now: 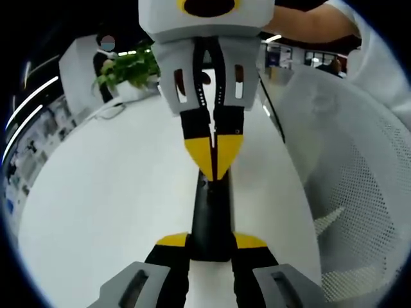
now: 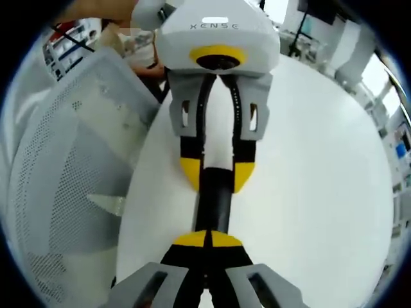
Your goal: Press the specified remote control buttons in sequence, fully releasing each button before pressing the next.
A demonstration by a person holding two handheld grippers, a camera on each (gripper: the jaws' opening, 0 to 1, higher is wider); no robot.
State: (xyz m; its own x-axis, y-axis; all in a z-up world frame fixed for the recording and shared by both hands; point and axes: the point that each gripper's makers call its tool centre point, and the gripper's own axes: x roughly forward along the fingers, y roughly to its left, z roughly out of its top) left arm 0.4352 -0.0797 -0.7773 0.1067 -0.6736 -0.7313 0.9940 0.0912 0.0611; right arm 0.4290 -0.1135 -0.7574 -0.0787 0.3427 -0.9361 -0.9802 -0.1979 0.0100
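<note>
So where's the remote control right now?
The remote control lies on the white table, held at its near end by the left gripper while the closed right gripper presses down on its far end.

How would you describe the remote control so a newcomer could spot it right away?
Find the round white table beside the white mesh chair. At its middle, two grippers face each other, and the remote control is the slim black bar between them, held by the left gripper, the only dark object on the white surface.

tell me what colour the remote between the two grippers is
Black. The remote shows best in the left gripper view, lying on the white table.
</note>
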